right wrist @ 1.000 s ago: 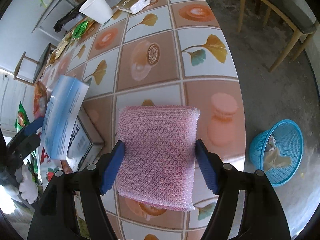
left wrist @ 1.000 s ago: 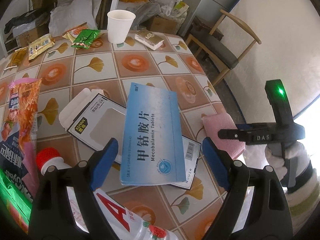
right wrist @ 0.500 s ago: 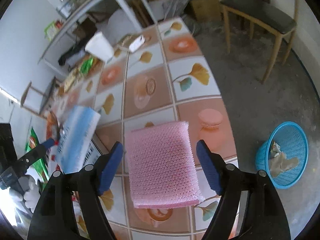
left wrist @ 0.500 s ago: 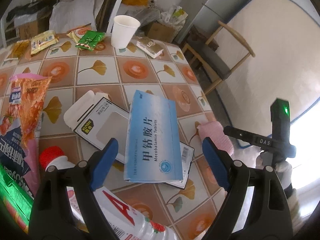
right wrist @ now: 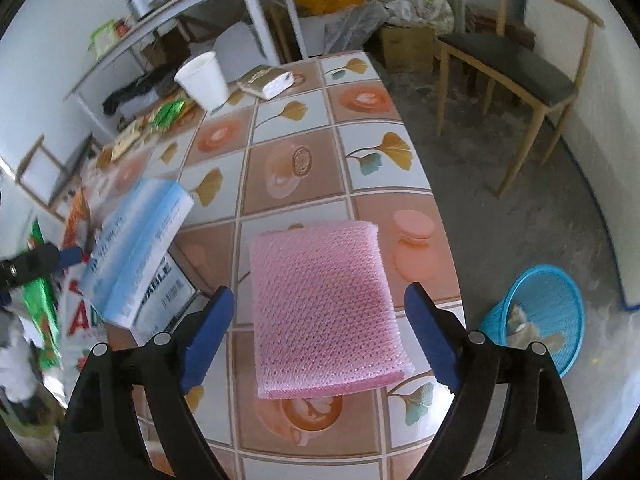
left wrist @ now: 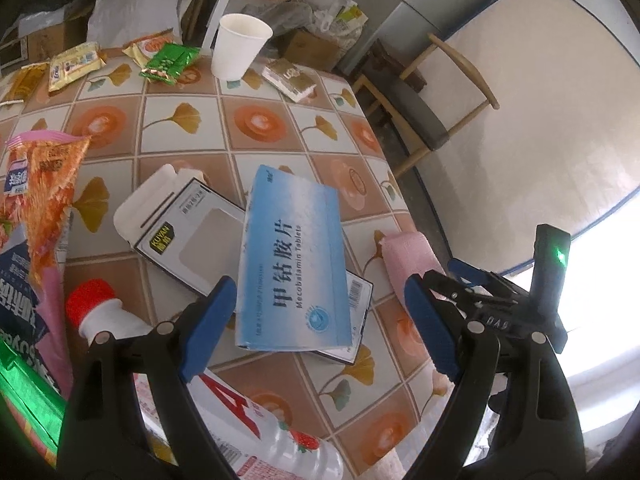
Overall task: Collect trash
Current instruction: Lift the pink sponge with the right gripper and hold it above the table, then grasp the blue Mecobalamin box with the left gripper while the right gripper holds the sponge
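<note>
Left of the left gripper (left wrist: 320, 316) lie an orange crinkled snack bag (left wrist: 44, 184) and a red-capped plastic bottle (left wrist: 120, 332); between its wide-set blue pads the flat blue cardboard tablet box (left wrist: 292, 264) rests untouched on a black-and-white window carton (left wrist: 188, 240) on the tile-patterned worktop (left wrist: 260, 120). Beyond stand a white paper cup (left wrist: 240, 52) and a green foil wrapper (left wrist: 170, 62). Right of it, the pink mesh sponge (left wrist: 408, 260) lies by the worktop edge, partly hidden by the right gripper (right wrist: 316, 332). Only the right wrist view shows that gripper's jaws opening, clear of the sponge between them, and the blue plastic basket (right wrist: 560, 292) on the floor to its right.
</note>
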Tool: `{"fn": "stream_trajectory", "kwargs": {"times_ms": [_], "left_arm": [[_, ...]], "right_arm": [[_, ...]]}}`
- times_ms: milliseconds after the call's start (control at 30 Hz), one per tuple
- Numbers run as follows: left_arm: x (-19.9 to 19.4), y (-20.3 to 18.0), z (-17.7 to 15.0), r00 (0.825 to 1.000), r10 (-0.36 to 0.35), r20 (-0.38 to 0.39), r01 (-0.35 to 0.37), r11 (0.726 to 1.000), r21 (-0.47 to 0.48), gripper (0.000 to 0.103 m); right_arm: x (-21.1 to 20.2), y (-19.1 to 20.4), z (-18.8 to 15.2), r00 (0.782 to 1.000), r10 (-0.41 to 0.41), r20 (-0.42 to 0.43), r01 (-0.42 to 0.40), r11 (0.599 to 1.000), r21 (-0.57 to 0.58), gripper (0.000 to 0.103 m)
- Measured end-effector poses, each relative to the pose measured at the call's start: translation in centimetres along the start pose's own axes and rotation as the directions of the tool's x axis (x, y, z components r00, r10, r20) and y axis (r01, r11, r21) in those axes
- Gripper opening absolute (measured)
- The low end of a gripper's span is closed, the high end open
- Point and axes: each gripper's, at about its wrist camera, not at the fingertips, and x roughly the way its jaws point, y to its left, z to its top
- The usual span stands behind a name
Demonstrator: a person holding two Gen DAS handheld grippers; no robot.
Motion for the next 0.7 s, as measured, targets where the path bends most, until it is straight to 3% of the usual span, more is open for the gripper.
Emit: {"fn": "stream_trajectory", "kwargs": {"times_ms": [200,333,700], "left_arm": [[0.7,-1.3,0.6,0.995,0.096,0.004,-0.096,0.993,0.074,0.083],[1.8,-2.1,1.1,0.978,0.209,-0.003,-0.206,0.968,0.144,0.083],[4.4,-3.6,1.6,0.96,0.278,-0.033,-0.265,0.939,0.218,0.084]], "right_arm": [[-0.2,0.7,-0.7,0.999,-0.036,0.009,0.036,0.997,-0.07,0.085],[0.0,0.6,-0.9,0.999,-0.037,0.006,0.038,0.996,-0.075,0.088],[1.0,0.8,-0.7,0.999,-0.054,-0.004,0.053,0.994,-0.093,0.088]]}}
